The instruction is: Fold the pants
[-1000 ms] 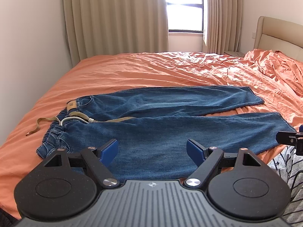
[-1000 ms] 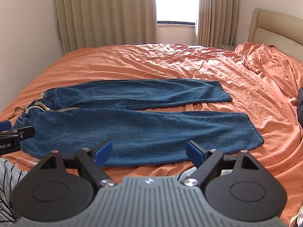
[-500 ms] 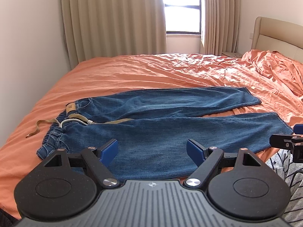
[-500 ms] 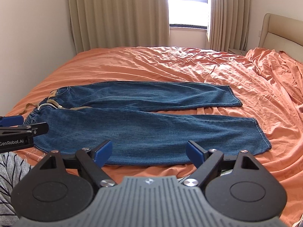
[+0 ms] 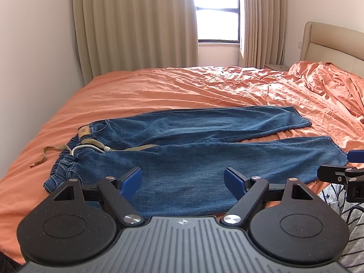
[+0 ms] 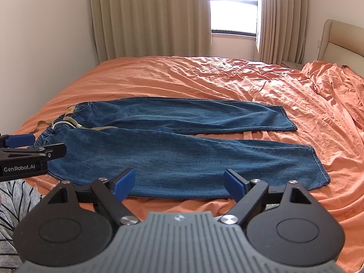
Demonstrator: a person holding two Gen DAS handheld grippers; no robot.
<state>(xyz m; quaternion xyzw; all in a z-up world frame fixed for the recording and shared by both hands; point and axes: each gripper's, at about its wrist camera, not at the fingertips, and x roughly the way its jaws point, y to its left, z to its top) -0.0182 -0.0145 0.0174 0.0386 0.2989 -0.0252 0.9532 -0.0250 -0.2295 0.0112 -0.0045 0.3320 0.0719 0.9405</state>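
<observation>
Grippers point(image 5: 183, 183) point(image 6: 179, 182) spread-fingered above jeans point(image 5: 204, 154)

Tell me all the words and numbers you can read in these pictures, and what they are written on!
"GenRobot.AI": white letters on the black side of the left gripper, seen in the right wrist view.
Tan patch on the waistband of the jeans: it bears a mark, too small and blurred to read.
Small round emblem on the grey ribbed body behind the fingers: a symbol, no letters.
Nothing else readable.
</observation>
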